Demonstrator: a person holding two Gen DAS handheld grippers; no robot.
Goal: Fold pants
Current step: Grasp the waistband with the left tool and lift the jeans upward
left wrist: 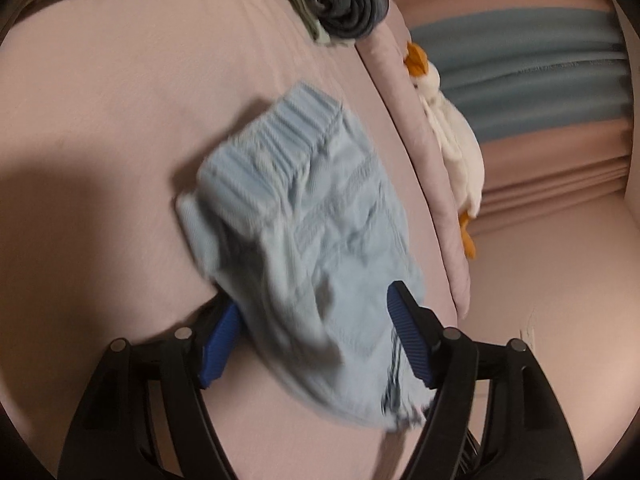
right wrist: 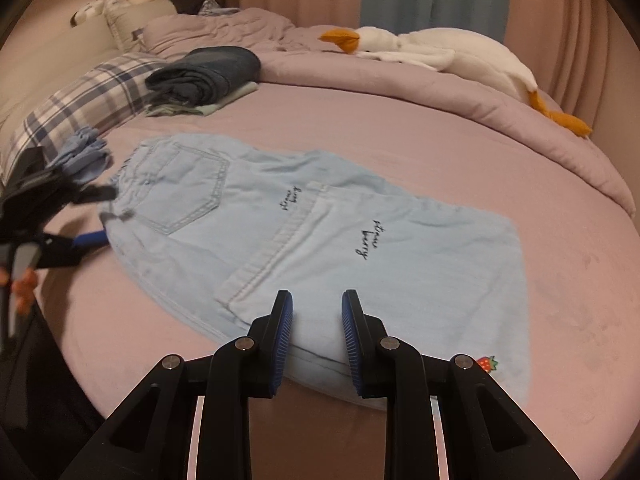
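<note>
The light-blue pants (right wrist: 304,236) lie flat on the pink bed (right wrist: 440,132), already folded over once, with the stuffed goose (right wrist: 448,54) well beyond them by the quilt. The left tool (left wrist: 308,332) stands open at the waistband end, cloth between its pads but not pinched. The right tool (right wrist: 316,340) is narrowly parted over the hem edge nearest it, clamping nothing. A fold appears just laid down; the next move likely calls for a fresh grip on one end to halve the pants again.
</note>
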